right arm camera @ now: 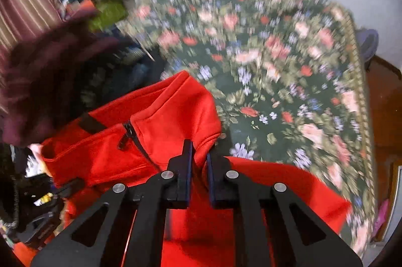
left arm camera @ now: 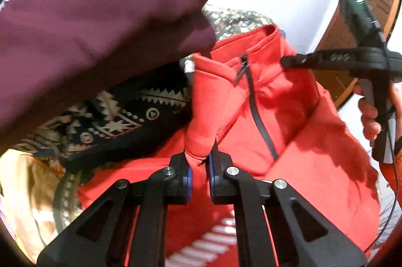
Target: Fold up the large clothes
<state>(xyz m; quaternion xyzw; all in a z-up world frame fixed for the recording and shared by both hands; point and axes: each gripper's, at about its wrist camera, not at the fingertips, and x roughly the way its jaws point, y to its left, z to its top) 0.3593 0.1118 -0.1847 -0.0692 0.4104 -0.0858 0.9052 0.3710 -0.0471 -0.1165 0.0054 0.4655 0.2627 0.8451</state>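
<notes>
Red zip-neck pullover (left arm camera: 289,121) held up off the floral bedspread (right arm camera: 276,61), stretched between two grips so it can hang flat before folding. Left gripper (left arm camera: 199,161) clenched on a bunched fold of red fabric just left of the zip (left arm camera: 261,116), near the collar and shoulder. Right gripper (right arm camera: 199,161) likewise pinched onto the pullover's far shoulder, right of the zip, red cloth running between its pads (right arm camera: 187,166); seen in the left wrist view reaching in at the collar's right side, handle gripped by the person's hand (left arm camera: 371,116). Probably gripped at both shoulders to spread the garment evenly and let the body drop straight. Left of the pullover, a heap of other clothes waiting: a maroon garment (left arm camera: 100,28) looming close over a dark patterned knit (left arm camera: 120,121). Bedspread beyond the pullover looks like the likely laying surface. Much motion blur, so finer detail of the fabric edges hard to tell.
</notes>
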